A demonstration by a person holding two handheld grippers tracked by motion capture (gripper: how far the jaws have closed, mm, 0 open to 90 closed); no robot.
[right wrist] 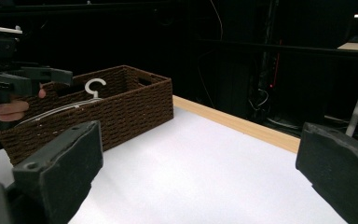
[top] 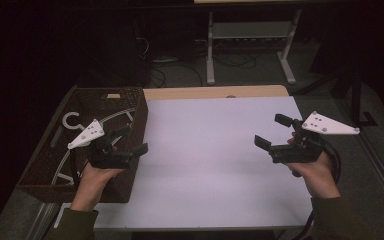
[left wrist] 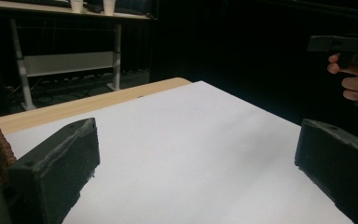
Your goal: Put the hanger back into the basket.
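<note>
My left gripper [top: 131, 138] hovers at the right edge of a brown woven basket [top: 133, 107], its jaws wide apart and empty over the white table top [top: 205, 155]. My right gripper [top: 272, 131] is held above the table's right side, also open with nothing between its jaws. Inside the basket lie white clothes hangers [top: 72, 120], their hook visible in the right gripper view as hangers [right wrist: 94, 87]. In the left gripper view my own left gripper [left wrist: 196, 161] frames bare white surface, with the other hand's gripper [left wrist: 338, 44] far right. My right gripper [right wrist: 200, 175] faces the basket [right wrist: 121, 109].
The basket stands on the table's left end. A wooden strip [top: 215, 92] runs along the table's far edge. Beyond it stands a white-legged desk frame [top: 250, 35] with cables on the floor. The room around is dark.
</note>
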